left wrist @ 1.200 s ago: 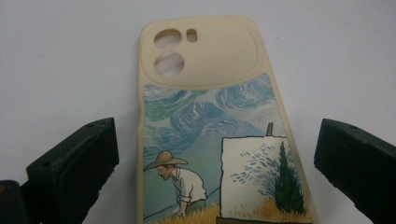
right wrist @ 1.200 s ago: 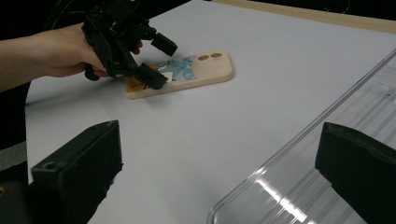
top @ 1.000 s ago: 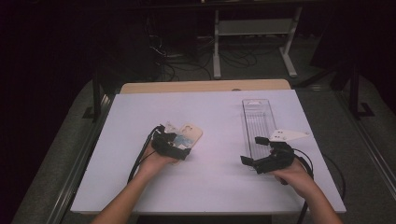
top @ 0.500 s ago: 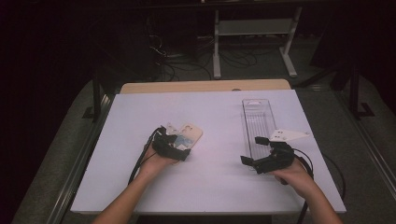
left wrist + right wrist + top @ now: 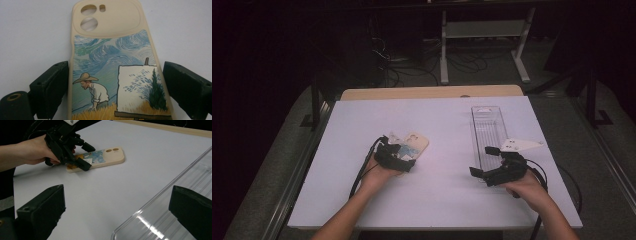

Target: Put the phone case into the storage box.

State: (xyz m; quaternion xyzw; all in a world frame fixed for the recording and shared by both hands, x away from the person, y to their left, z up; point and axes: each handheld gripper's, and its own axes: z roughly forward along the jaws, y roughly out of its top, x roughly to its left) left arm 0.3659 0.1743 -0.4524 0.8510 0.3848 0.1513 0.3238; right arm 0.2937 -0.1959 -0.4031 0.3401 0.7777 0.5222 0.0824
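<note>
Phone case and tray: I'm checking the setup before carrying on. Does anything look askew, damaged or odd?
Nothing stands out. The phone case lies flat and unbroken on the table, printed back up, between the left gripper's jaws. The clear tray sits square and intact ahead of the right gripper.

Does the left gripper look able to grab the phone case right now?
Probably yes: the phone case lies flat between the left gripper's jaws, which have just been closing, a gap showing on one side.

The left gripper [image 5: 404, 154] is held low, jaws just narrowing, seemingly without contact; the right gripper [image 5: 484, 161] is held open.
</note>
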